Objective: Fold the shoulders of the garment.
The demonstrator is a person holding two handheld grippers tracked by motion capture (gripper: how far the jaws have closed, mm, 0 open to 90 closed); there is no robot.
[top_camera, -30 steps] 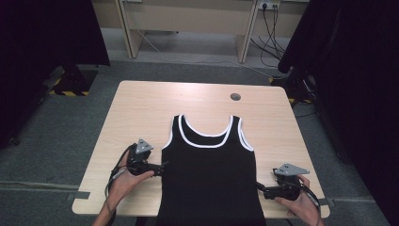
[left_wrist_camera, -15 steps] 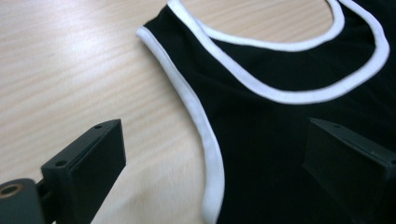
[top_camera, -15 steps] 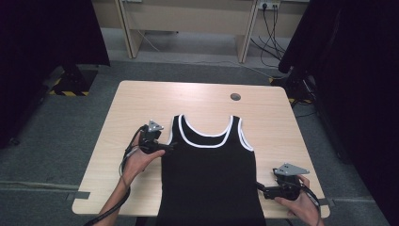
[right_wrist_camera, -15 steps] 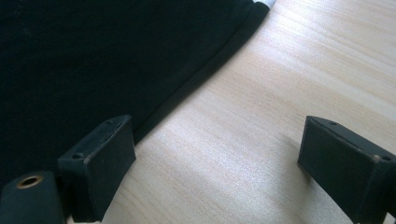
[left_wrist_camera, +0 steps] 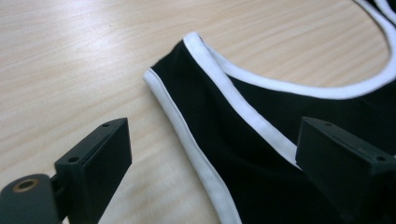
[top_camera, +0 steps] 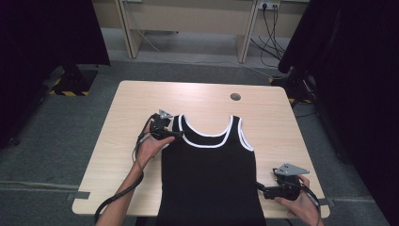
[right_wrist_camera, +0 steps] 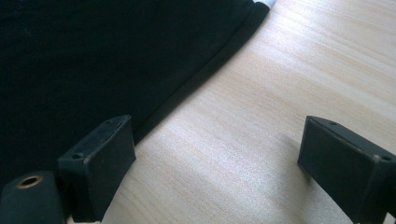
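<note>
Lying flat on the counter (top_camera: 117, 141) between the two tongs, black tank top (top_camera: 211, 174) looking light, soft and limp, best pinched at the white-trimmed shoulder strap (left_wrist_camera: 196, 88) just ahead of left tongs (left_wrist_camera: 212, 161), released but closing slightly, right tongs (right_wrist_camera: 217, 156) released beside the hem edge.

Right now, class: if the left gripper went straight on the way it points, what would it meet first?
Most likely the tank top's strap. The left gripper has open jaws that have just been closing a little, and the strap with its white trim lies between and just ahead of them on the table. Depth is hard to judge.
</note>
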